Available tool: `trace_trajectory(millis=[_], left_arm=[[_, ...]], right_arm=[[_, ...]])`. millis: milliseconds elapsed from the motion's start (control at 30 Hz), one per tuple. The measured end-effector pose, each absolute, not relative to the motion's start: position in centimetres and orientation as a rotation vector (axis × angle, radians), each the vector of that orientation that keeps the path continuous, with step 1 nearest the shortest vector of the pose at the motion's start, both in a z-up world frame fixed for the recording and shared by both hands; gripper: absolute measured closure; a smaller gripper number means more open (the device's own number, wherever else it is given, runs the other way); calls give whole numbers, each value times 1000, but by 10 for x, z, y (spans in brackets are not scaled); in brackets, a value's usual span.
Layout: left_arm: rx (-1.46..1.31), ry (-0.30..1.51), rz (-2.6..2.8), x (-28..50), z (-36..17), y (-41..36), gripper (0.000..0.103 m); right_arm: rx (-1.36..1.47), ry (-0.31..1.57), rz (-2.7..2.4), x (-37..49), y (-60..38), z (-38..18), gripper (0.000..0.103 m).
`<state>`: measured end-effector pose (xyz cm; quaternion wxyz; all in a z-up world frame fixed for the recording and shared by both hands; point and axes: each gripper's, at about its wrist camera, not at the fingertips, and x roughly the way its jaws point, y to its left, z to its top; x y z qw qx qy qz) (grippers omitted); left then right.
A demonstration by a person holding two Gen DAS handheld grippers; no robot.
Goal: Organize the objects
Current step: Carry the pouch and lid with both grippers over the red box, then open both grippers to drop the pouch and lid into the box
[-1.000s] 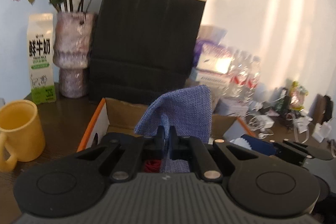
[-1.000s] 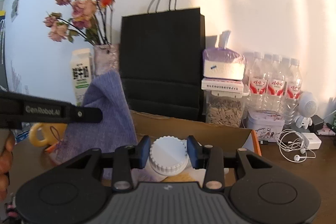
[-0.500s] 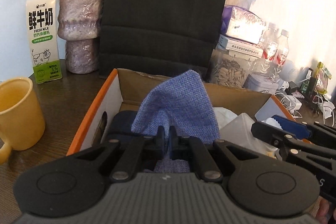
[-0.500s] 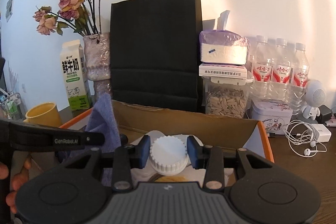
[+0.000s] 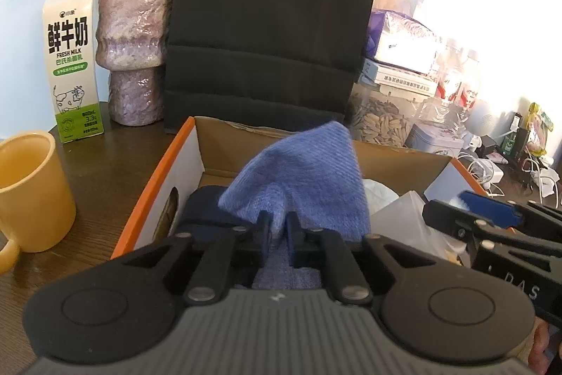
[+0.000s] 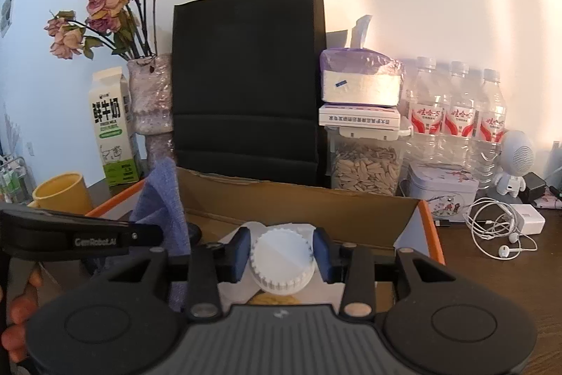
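Since the earlier frames both grippers have come down over the orange-edged cardboard box (image 5: 154, 171), and both sets of jaws have just been opening. The left gripper (image 5: 279, 232) now stands at a narrow gap with the blue knitted cloth (image 5: 302, 178) between its fingers; the cloth stands peaked inside the box, and whether the pads still press it I cannot tell. The right gripper (image 6: 281, 255) is parted a little wider around the white ribbed cap (image 6: 281, 260) of a clear container, small gaps showing at either side. The container sits in the box, right of the cloth. A yellow mug (image 5: 31, 188) stands outside on the left.
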<state>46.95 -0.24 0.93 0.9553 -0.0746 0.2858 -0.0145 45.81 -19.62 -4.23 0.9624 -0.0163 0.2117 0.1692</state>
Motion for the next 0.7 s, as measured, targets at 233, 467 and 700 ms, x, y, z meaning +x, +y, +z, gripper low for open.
trace_trajectory(millis=[233, 467, 700], left_arm=[[-135, 514, 51, 462, 18, -2, 0], [-136, 515, 62, 463, 19, 0, 0], [-133, 516, 62, 463, 20, 0, 0]], right_arm=[[-41, 437, 316, 458, -196, -41, 8], [-40, 441, 316, 458, -196, -41, 2], [-39, 438, 320, 457, -196, -39, 0]])
